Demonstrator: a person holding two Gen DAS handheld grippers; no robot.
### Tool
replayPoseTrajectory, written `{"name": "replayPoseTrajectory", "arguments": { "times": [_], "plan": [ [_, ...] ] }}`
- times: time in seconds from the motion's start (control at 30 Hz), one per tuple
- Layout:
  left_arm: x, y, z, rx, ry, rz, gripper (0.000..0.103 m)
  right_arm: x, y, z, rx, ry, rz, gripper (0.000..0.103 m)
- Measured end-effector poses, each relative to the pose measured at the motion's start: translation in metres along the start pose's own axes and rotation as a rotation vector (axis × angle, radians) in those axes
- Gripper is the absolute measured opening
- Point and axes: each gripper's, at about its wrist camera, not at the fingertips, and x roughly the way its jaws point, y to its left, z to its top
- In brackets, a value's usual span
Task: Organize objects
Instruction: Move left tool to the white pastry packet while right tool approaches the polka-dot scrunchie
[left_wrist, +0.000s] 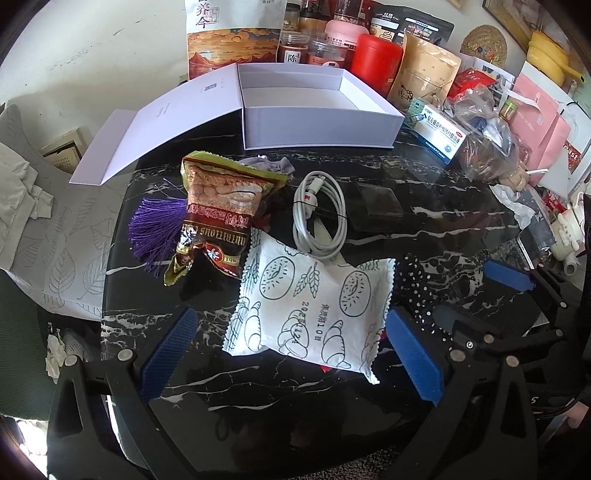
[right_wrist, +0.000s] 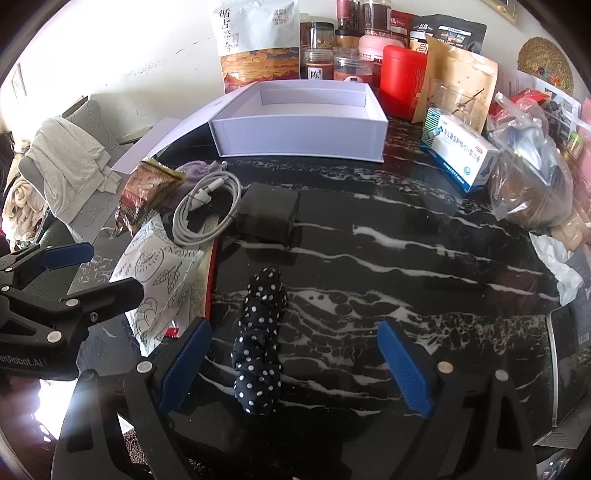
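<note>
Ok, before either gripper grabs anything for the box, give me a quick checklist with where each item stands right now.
1. White box open, nothing visible inside: ok.
2. Left gripper open, straddling the white pastry packet: ok.
3. Right gripper open around the polka-dot cloth: ok.
4. Pastry packet free of neighbours: not ok, it overlaps the peanut bag.
5. Path to the box clear: not ok, the coiled white cable lies between.

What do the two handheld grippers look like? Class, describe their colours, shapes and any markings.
Both the left gripper and the right gripper have a black plastic frame with angled linkage arms joined by round silver rivets. Each has two flat fingers covered in blue pads with a fine grid texture. In the right wrist view, the left gripper's body shows white lettering, partly cut off, ending "enRobot.AI". No cables or sleeves are visible.
</note>
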Motion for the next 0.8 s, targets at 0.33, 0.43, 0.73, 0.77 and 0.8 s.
{"name": "replayPoseTrajectory", "arguments": {
  "times": [0.33, 0.43, 0.73, 0.77, 0.8],
  "plan": [
    [0.017, -0.005, -0.005, 0.013, 0.041, -0.045, 0.102, 0.013, -0.001, -0.007, -0.002, 0.036, 0.029, 0.088],
    [0.024, -0.005, -0.007, 0.007, 0.055, -0.048, 0.102, 0.015, 0.0, -0.008, -0.006, 0.041, 0.04, 0.086],
    [0.036, -0.009, -0.005, 0.016, 0.066, -0.053, 0.102, 0.023, 0.005, -0.01, -0.027, 0.061, 0.087, 0.081],
    [0.038, -0.009, -0.005, 0.014, 0.07, -0.056, 0.102, 0.024, 0.006, -0.011, -0.03, 0.064, 0.089, 0.08],
    [0.04, -0.009, -0.005, 0.012, 0.075, -0.058, 0.102, 0.025, 0.007, -0.011, -0.035, 0.064, 0.087, 0.078]
  ]
}}
